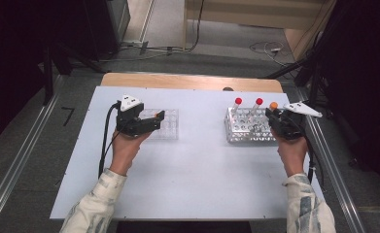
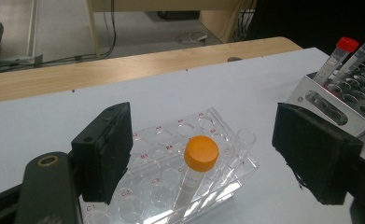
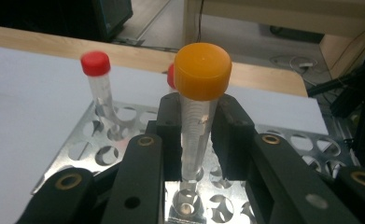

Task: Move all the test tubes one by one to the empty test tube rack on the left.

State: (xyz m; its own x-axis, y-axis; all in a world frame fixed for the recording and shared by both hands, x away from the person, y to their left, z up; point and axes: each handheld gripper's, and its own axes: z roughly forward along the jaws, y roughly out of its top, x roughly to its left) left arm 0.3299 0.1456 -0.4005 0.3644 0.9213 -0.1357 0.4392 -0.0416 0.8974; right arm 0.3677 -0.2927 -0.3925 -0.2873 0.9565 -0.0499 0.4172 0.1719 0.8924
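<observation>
my right tongs [image 3: 196, 128] are clamped on a clear tube with an orange cap [image 3: 201, 70], the two black pads pressing its sides just under the cap. the tube stands upright, its lower end over a hole of the metal rack [image 3: 101, 135], and i cannot tell whether it still sits in that hole. this rack lies near the right edge of the surface [image 1: 192, 160], toward the far side. in it, farther from me, stand two red-capped tubes [image 1: 237, 103], both leaning a little.

my left tongs [image 2: 213, 154] stand wide apart and hold nothing. between their pads, but touching neither, i see a second orange-capped tube [image 2: 200, 161] standing tilted in a clear plastic rack [image 2: 171, 172] with red letters and digits by its holes. that rack lies on the left half of the surface, toward the far edge, well apart from the metal one. from above, my left tongs hover at the near left corner of the plastic rack.
</observation>
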